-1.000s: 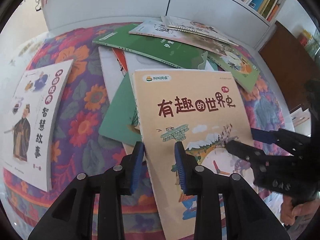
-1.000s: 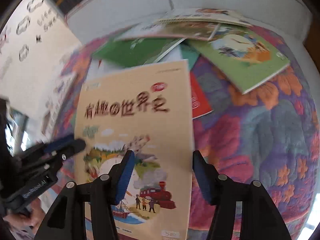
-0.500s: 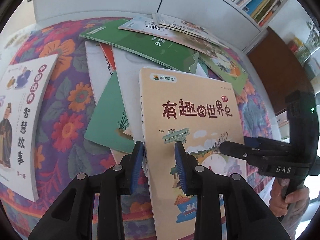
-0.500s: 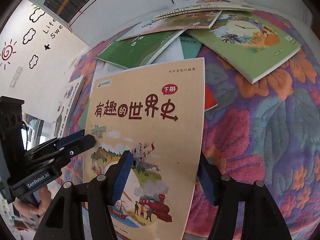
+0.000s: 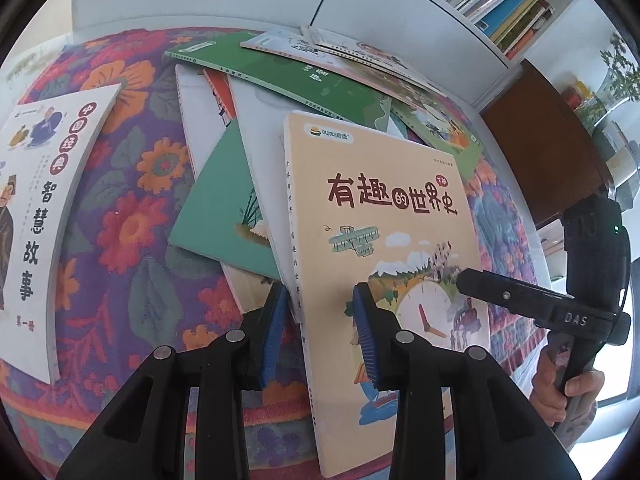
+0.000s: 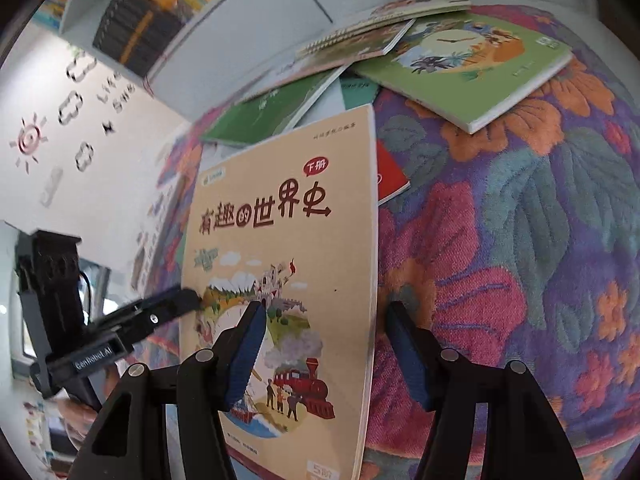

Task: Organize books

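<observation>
A tan picture book (image 5: 384, 248) with a train and clock on its cover is raised off the pile, tilted. My left gripper (image 5: 320, 320) straddles its spine edge, one pad under the pages and one on the cover; the jaws are opening but still touch the book. My right gripper (image 6: 324, 344) straddles the book's (image 6: 288, 240) other long edge with the jaws wide, and a gap shows at the right pad. Each gripper's finger shows in the other's view, resting on the cover. Several other books (image 5: 304, 80) lie scattered behind.
A flowered cloth (image 6: 520, 240) covers the table. A white storybook (image 5: 44, 200) lies apart at the left. White shelving (image 5: 492, 8) full of books stands behind the table, a brown cabinet (image 5: 544, 140) at the right. A hand (image 5: 568, 388) holds the right gripper's handle.
The tan book has tipped further and swung its near end rightwards in the left wrist view. The right gripper has slid closer along the book's edge and rolled. The left pads look slightly wider.
</observation>
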Tool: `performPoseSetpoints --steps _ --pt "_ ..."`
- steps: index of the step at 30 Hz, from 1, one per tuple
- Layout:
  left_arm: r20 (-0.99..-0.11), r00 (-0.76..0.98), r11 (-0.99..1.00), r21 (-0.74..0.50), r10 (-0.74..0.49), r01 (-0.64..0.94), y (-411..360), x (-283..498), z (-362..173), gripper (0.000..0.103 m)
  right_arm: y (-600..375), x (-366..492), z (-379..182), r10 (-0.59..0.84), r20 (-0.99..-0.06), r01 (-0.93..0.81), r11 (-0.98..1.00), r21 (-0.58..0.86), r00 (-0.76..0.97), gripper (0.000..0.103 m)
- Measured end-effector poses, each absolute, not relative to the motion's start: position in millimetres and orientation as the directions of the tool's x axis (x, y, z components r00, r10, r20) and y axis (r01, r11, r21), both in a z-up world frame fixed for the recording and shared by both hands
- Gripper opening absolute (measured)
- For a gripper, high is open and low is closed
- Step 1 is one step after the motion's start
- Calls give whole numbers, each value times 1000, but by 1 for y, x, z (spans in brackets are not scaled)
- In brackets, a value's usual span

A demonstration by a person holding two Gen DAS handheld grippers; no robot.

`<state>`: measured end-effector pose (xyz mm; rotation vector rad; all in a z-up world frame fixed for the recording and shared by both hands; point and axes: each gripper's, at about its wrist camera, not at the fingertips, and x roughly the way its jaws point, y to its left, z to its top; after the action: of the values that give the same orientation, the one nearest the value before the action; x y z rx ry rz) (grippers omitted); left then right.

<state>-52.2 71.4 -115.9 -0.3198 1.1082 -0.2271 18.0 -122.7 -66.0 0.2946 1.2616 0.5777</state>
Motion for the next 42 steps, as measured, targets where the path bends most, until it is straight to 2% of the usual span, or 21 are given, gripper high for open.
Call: performPoseSetpoints --steps 11,28,33,36,40,42 --pt "-837 428 931 -365 -340 24 69 -57 -117 32 -129 9 -69 647 -751 -215 759 615 135 61" --pt "-831 429 923 -386 -354 14 72 -57 -117 31 -135 10 -71 664 -735 -191 746 638 140 61" --pt "-818 434 909 -417 -377 4 77 -58 -114 30 -137 6 -59 708 -691 -226 704 673 147 60" --pt "-809 432 896 -444 -399 -3 82 -57 -115 30 -138 1 -50 703 -689 -250 709 660 175 55" --pt "-796 440 887 -462 -416 3 83 -58 -112 30 -145 -1 -45 717 -669 -244 696 675 195 39" --pt "-787 448 881 -473 -424 4 84 -59 -110 30 -148 -2 -41 714 -667 -252 700 668 213 38"
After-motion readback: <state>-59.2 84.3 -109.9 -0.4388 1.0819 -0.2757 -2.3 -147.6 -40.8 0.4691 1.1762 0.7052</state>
